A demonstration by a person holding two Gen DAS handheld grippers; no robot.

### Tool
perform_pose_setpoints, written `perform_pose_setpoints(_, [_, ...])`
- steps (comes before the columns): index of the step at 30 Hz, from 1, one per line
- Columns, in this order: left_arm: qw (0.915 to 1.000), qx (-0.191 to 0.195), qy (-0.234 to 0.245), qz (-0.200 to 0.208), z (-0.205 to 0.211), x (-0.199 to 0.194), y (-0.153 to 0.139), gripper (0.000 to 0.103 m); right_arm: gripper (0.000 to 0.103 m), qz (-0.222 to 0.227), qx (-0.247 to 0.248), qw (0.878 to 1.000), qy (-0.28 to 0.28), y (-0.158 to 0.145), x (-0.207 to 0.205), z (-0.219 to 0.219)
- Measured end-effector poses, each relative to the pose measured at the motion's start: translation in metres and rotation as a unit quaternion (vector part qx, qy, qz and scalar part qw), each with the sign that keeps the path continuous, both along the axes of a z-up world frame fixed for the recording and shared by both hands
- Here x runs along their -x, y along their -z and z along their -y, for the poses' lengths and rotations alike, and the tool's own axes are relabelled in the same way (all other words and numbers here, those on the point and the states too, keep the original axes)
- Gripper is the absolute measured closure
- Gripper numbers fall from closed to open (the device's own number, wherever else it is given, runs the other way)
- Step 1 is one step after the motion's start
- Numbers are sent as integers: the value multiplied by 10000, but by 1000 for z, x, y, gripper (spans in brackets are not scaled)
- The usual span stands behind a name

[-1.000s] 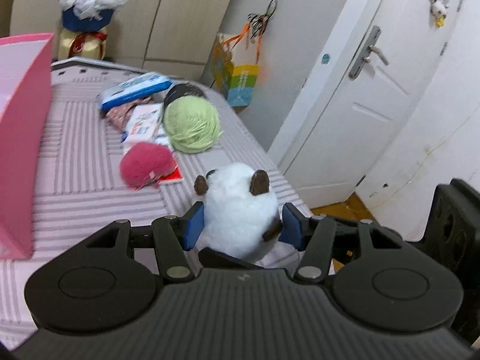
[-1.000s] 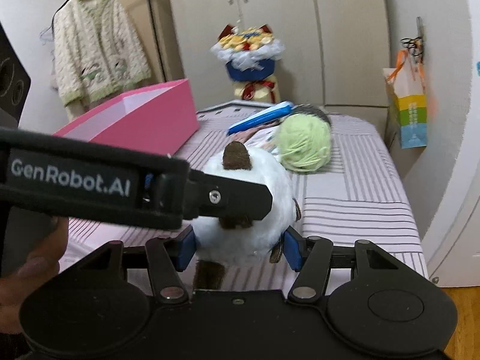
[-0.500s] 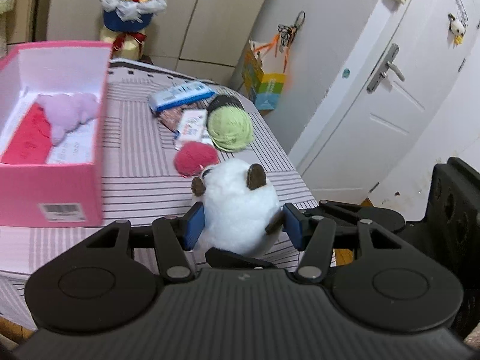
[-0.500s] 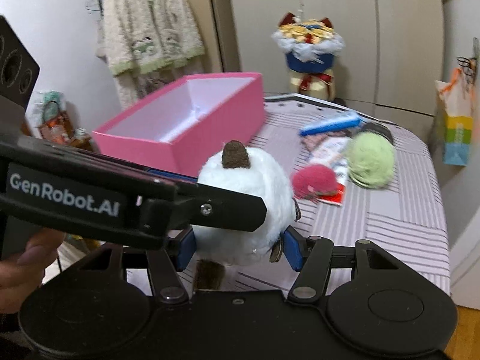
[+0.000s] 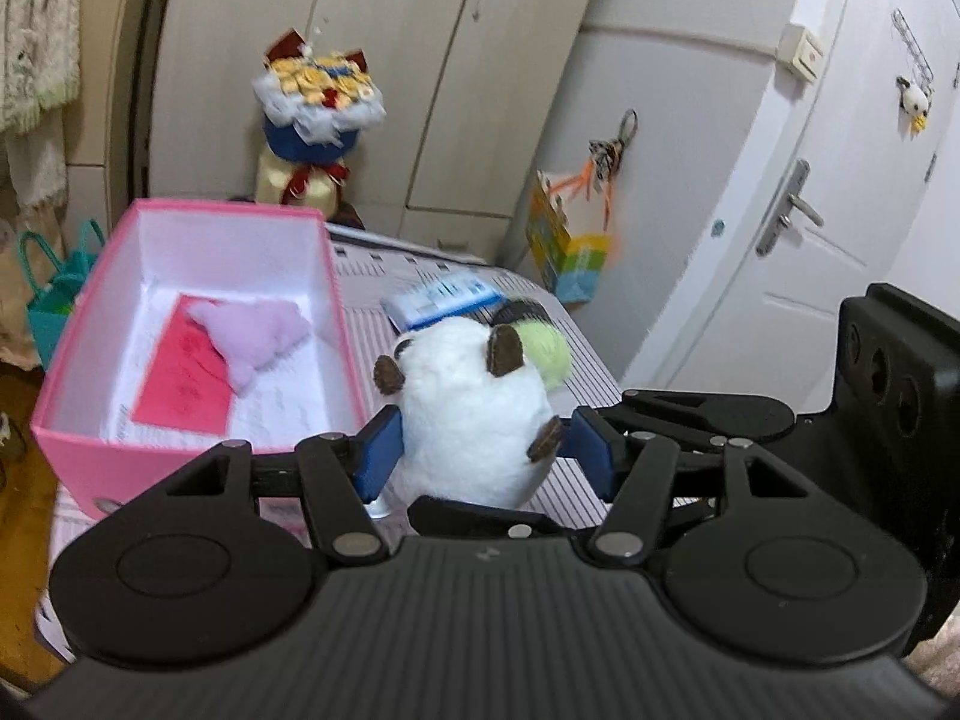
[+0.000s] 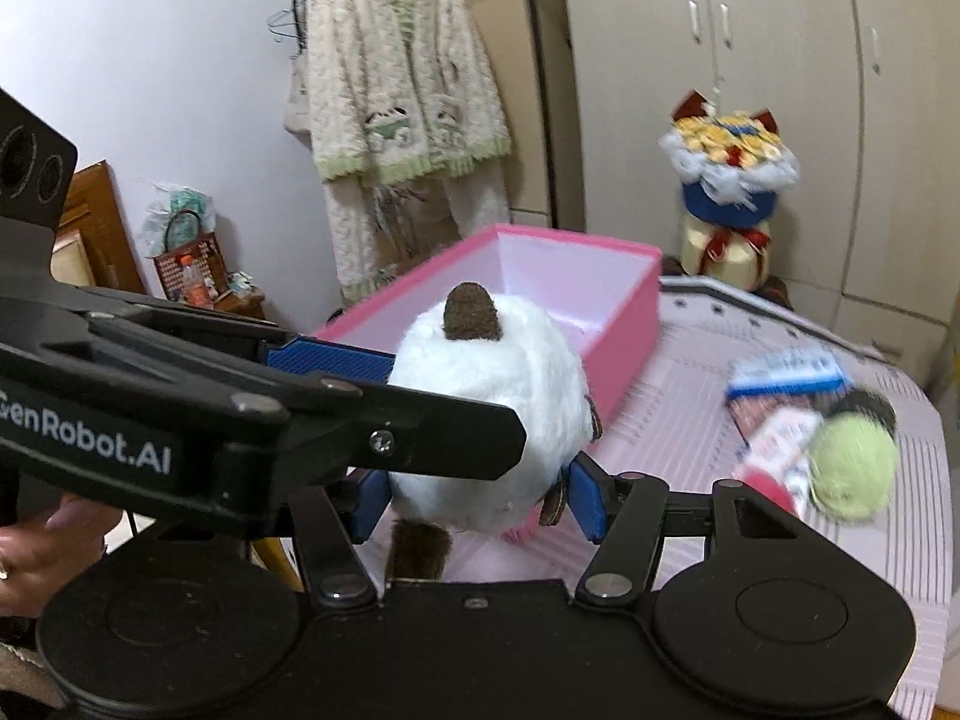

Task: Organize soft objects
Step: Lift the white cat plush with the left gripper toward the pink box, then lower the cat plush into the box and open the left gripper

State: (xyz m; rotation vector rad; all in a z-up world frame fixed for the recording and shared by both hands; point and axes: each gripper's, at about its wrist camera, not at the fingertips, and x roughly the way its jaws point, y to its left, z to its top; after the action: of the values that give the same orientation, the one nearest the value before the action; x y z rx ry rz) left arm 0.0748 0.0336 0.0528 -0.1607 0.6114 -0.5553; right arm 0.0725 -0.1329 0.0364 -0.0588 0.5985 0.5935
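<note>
A white plush toy (image 5: 474, 414) with brown ears is held in the air by both grippers. My left gripper (image 5: 483, 456) is shut on its sides; my right gripper (image 6: 477, 501) is shut on it too, crossing the left one. The toy also shows in the right wrist view (image 6: 492, 420). It hangs beside the near right corner of a pink box (image 5: 78, 444), which holds a lilac plush (image 5: 258, 339) on a red card. The box (image 6: 630, 312) lies just behind the toy. A green yarn ball (image 6: 852, 468) and a pink fluffy ball (image 6: 765, 483) lie on the striped table.
A blue-white packet (image 6: 786, 375) and other flat packs lie by the yarn ball. A bouquet (image 5: 321, 114) stands behind the table. A cardigan (image 6: 396, 96) hangs at the far left, a door (image 5: 840, 210) is at the right.
Both grippers have carried the white plush up and leftward, from over the table's right part to beside the pink box. The box's inside has come into view.
</note>
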Motion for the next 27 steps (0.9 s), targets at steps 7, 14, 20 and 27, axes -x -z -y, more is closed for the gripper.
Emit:
perform_pose_setpoints(7, [9983,127,-477,307,-34,-35,-13,44,38,329,-290,9987,-255,-13,-46,-29])
perform_pose_setpoints(14, [9963,278,-810,114,-60,-96,-3,44,38,402,-215,9978,-481,-8,-104,-51])
perform_pose_setpoints(20, [9929,332,-1023,-515,-74,-143,42,44,38,172,166,9975,-671,27,-135,-69])
perform_pose_setpoints(27, [9874,384,-907,-1242,-76,-170,87,44,38,87,840,9934,-778,51,-146,-80])
